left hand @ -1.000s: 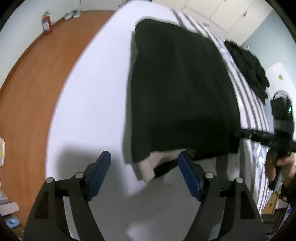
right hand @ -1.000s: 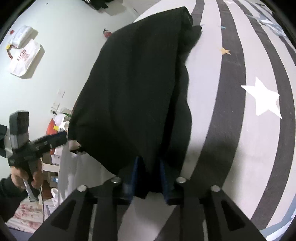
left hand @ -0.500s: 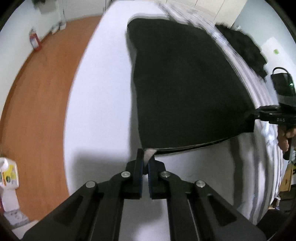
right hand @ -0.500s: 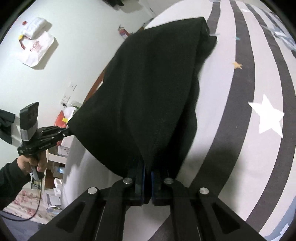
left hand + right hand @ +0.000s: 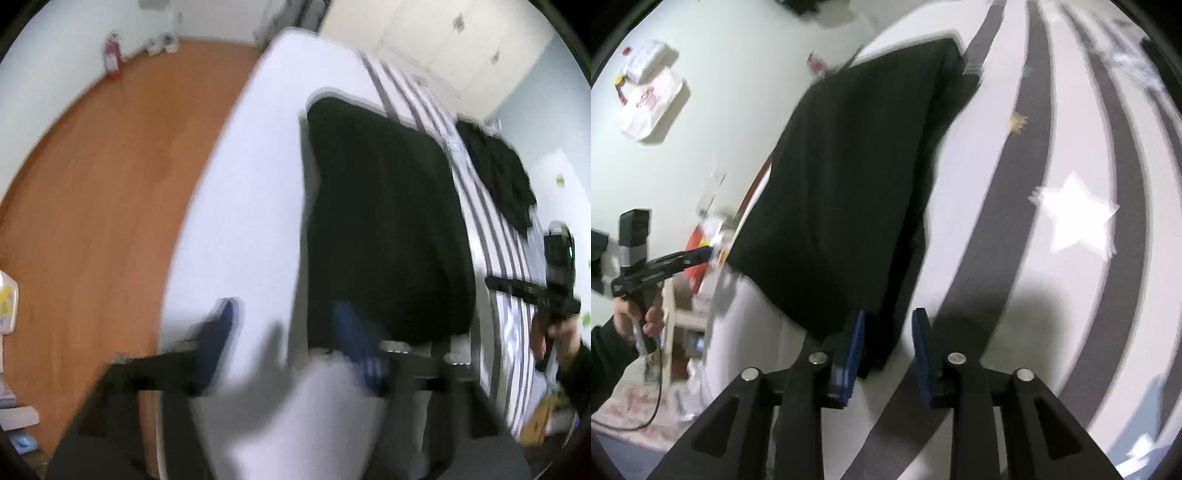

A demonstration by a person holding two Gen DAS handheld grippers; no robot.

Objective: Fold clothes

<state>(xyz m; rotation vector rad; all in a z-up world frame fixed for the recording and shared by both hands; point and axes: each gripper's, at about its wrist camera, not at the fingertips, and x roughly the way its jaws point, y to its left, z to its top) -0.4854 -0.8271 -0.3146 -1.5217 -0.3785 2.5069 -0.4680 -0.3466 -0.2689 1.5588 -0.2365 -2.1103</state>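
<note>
- Black garment: matte, folded rectangle, flat on striped bed.
- Left gripper at its near edge: fingers spreading, empty.
- Right gripper: fingers parting, corner between, unpinched.

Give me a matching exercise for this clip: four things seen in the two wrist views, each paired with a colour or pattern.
Things:
1. folded garment
2. bed cover
3. floor
4. fire extinguisher

Descriptions:
A. red
B. orange-brown wood
C. black
D. grey and white stripes with stars

Pairs: 1-C, 2-D, 3-B, 4-A
</note>
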